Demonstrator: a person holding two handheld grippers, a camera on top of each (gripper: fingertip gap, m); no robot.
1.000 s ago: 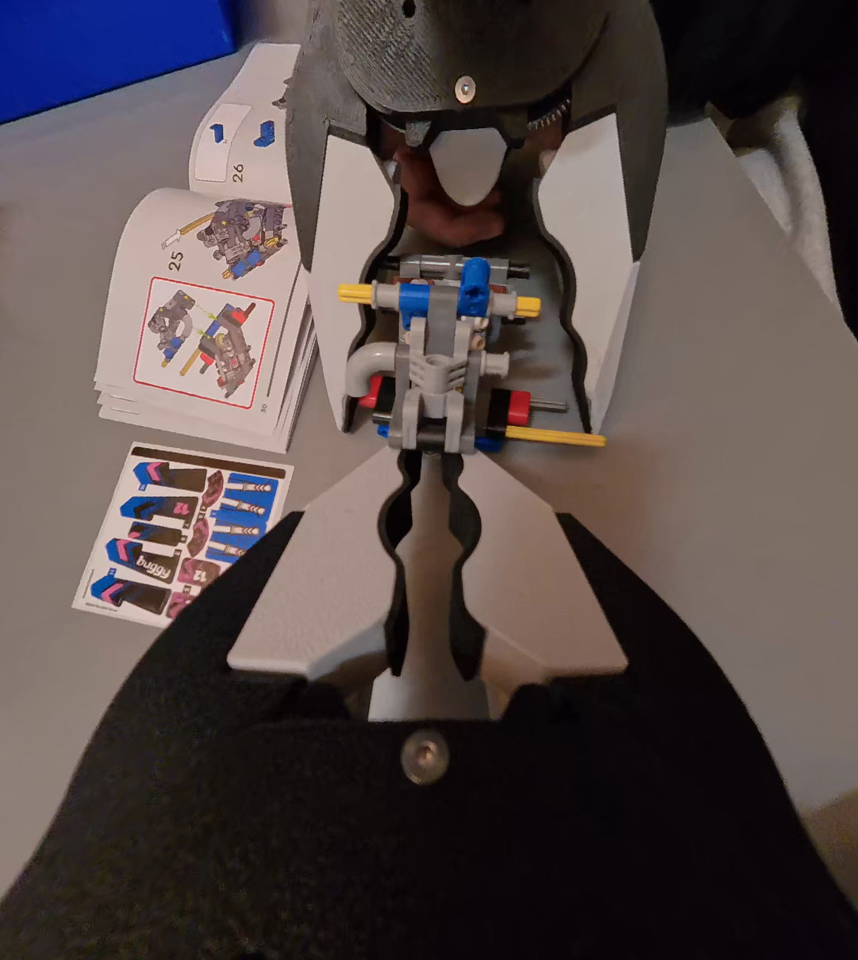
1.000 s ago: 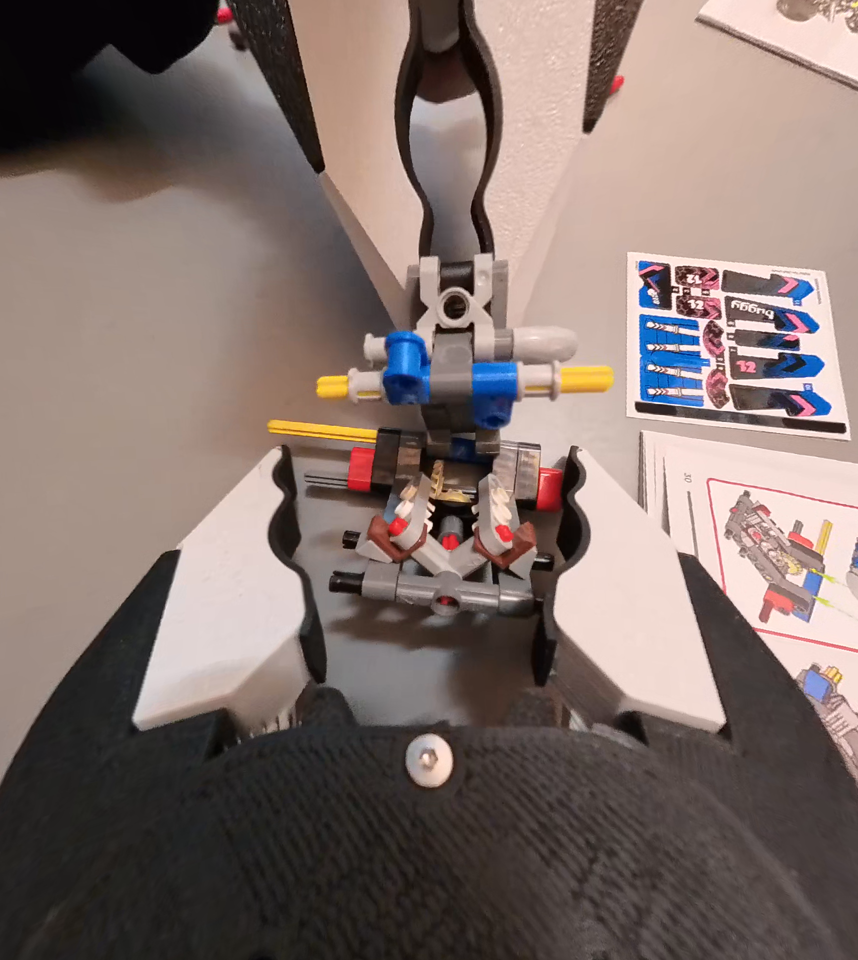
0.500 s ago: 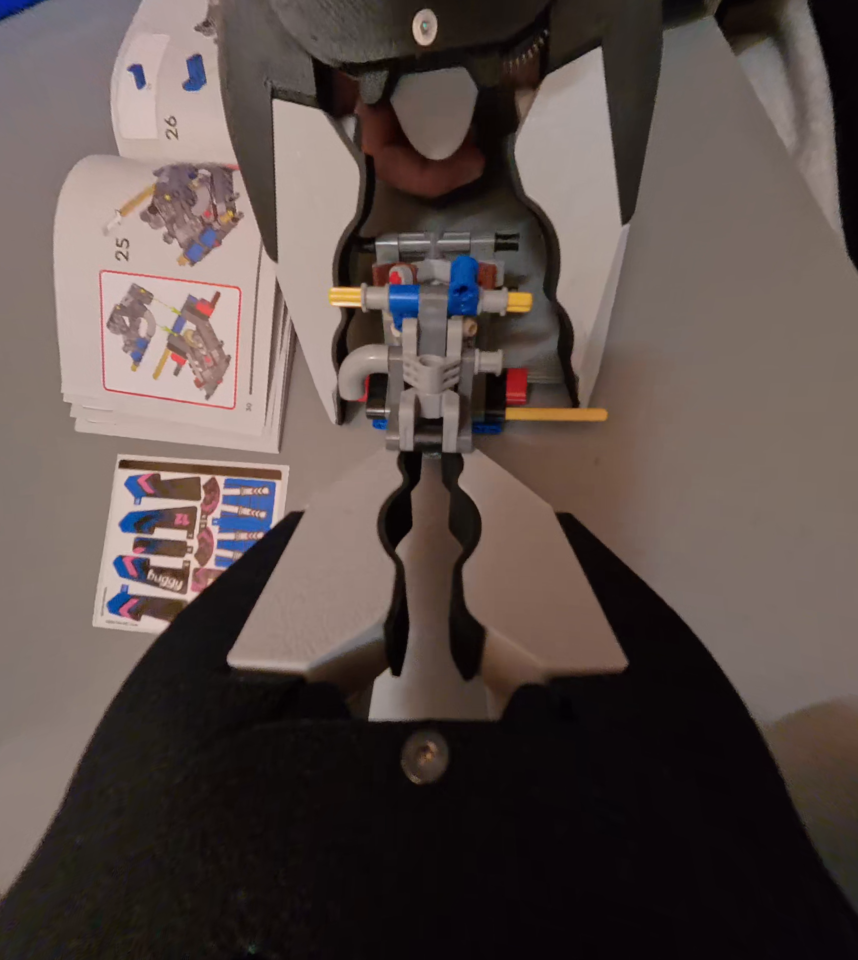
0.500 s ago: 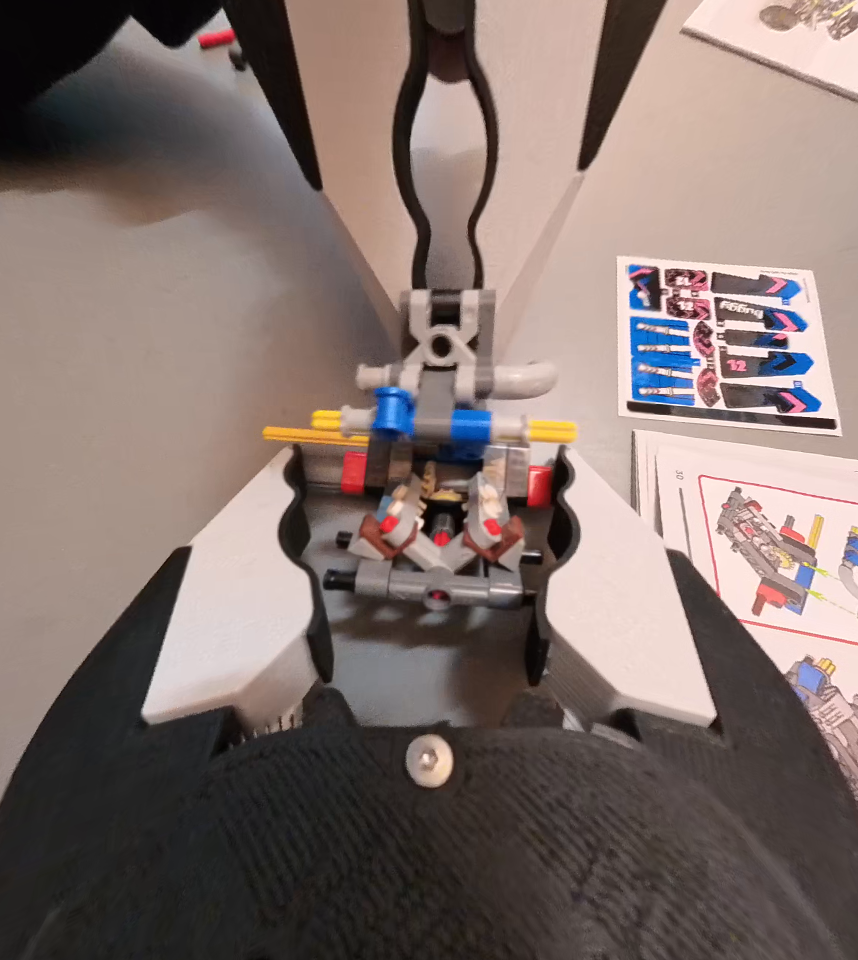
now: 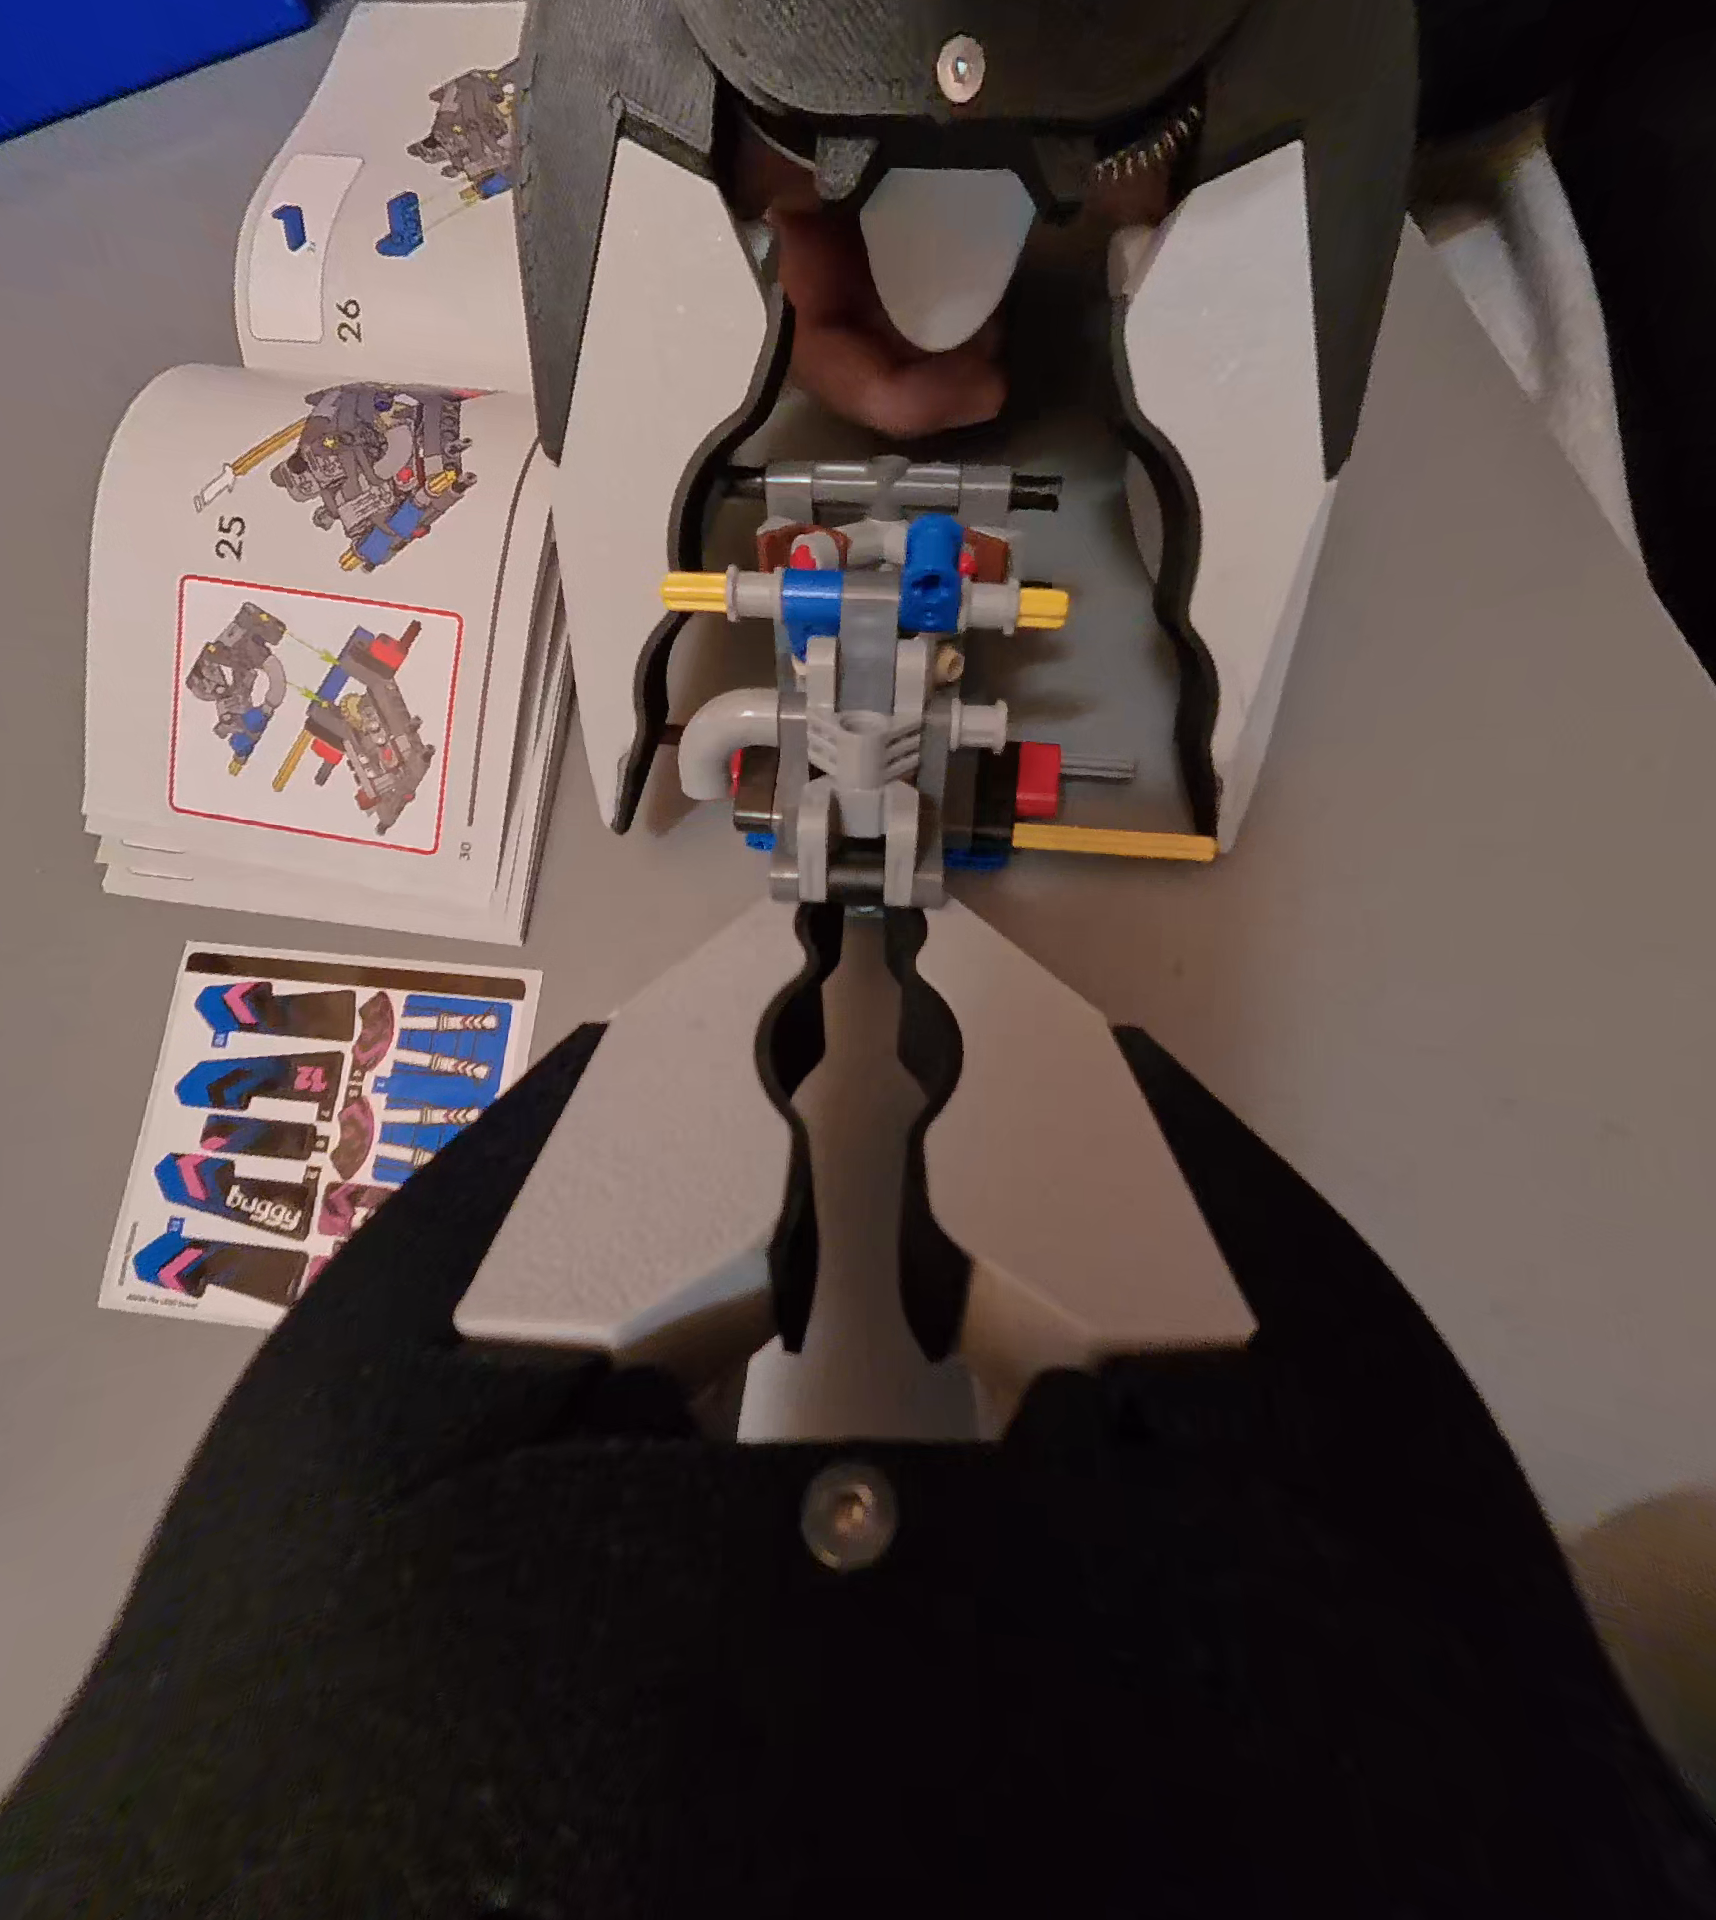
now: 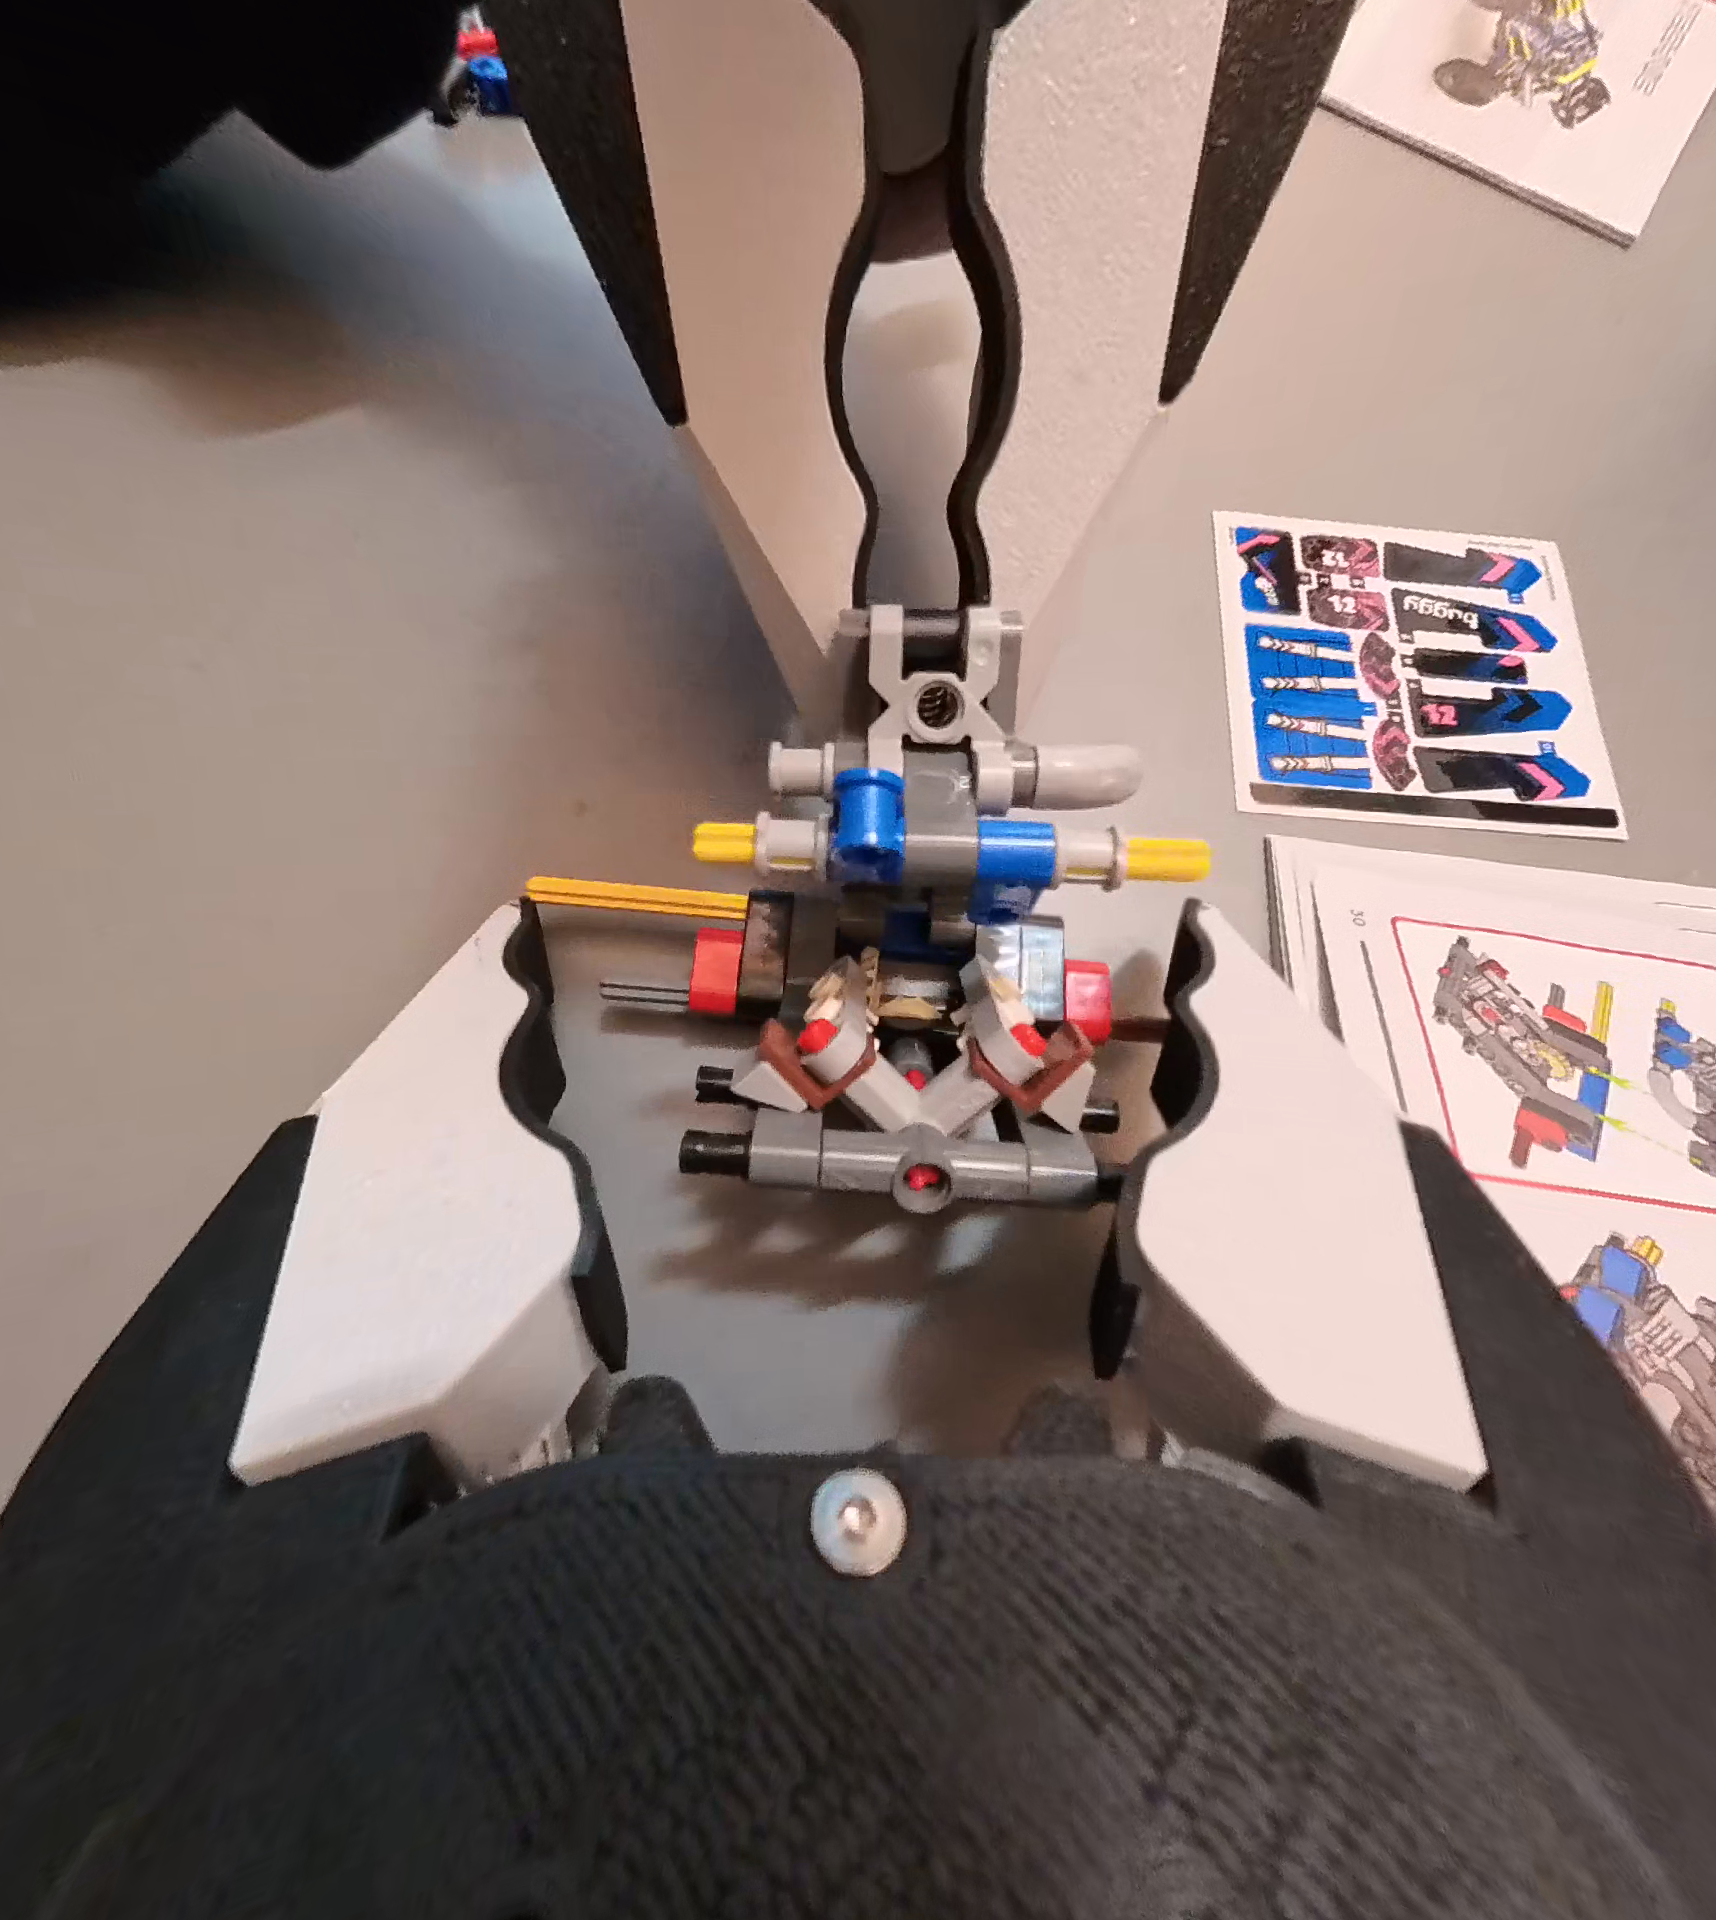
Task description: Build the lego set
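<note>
Progress check on the lego build (image 5: 864, 686): prob less than halfway imo, going by what's on the desk.

What's done: a chunky sub-assembly w/ grey frame, blue connectors, yellow axles poking out both sides, red bits and a V-shaped engine-looking block. Sits dead centre of both views, btwn the two claws, seemingly on or just above the grey table (image 5: 1456, 1039), can't tell which.

Left gripper (image 5: 859, 914) is clenched on the grey end of the build, at the middle of the left wrist view, tips pinching the black/grey piece there. Right gripper (image 6: 849, 1039) is spread wide, jaws either side of the engine end w/ clear gaps, so not gripping anything rn. Long yellow axle (image 6: 636, 896) reaches out to about the tip of its left finger; can't tell if it touches.

Instruction booklet (image 5: 314, 623) lies open at upper left of the left view, right side of the right view. The red-boxed drawing shows two sub-assemblies being joined, which looks a lot like what's in hand. Loads of pages stacked under, so plenty left. Sticker sheet (image 5: 314, 1122) below it at lower left looks full, no stickers on the model that I can see.

Left to do afaict: wheels, body panels, stickers, none of which show on the model. A few loose pieces (image 6: 475, 62) at top left of the right view, too blurry to ID.
</note>
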